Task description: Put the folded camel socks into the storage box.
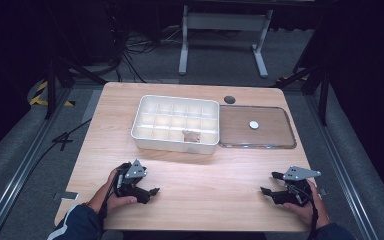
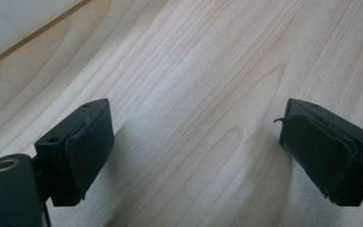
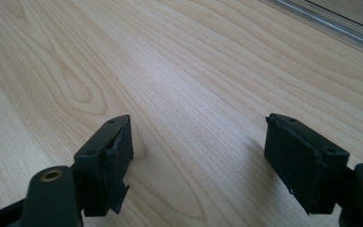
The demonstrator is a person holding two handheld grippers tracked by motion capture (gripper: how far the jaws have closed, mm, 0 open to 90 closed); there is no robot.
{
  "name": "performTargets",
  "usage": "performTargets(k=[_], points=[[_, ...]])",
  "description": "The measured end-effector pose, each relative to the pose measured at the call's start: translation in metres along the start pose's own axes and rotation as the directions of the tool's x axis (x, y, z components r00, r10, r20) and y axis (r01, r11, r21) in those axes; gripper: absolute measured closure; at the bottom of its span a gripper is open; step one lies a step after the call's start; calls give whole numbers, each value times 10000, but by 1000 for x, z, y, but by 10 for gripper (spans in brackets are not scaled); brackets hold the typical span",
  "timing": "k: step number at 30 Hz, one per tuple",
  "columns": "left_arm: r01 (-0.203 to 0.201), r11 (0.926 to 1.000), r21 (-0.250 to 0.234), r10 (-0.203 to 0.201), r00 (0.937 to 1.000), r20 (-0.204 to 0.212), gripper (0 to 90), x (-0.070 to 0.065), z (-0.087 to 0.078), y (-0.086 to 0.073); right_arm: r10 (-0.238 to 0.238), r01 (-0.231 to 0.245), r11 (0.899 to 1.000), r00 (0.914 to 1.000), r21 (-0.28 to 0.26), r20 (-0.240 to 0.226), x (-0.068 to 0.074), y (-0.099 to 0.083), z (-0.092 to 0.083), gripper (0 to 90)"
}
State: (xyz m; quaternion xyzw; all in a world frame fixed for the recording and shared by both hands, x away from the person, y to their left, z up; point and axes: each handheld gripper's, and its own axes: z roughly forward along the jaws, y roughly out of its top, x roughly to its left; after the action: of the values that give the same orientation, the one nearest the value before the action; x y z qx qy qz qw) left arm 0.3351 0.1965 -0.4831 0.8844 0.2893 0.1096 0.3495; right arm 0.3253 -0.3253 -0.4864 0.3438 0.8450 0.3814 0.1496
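A white box [image 1: 139, 120] divided into several compartments sits at the middle of the wooden table [image 1: 210, 172], with a small brown piece [image 1: 191, 135] in a front compartment. Its clear lid [image 1: 280, 131] lies flat to the right, with a small white disc [image 1: 253, 124] on it. My left gripper [image 1: 151, 194] rests low at the near left, pointing right, jaws open over bare wood [image 2: 196, 125]. My right gripper [image 1: 270, 183] sits at the near right, pointing left, jaws wide open with nothing between them [image 3: 199, 132].
A dark round hole cover [image 1: 229, 99] lies in the tabletop behind the lid. Beyond the far edge stand a white frame's legs [image 1: 184, 45] and floor cables. The lid's edge [image 3: 326, 21] runs across the top right of the right gripper view.
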Motion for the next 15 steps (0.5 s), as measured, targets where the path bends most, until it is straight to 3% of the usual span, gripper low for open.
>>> performTargets(k=[15], points=[[-5,10000,6,5,10000,52,101,1,1,1,20,-20,10000,10000,2,87,0,1,1,240]])
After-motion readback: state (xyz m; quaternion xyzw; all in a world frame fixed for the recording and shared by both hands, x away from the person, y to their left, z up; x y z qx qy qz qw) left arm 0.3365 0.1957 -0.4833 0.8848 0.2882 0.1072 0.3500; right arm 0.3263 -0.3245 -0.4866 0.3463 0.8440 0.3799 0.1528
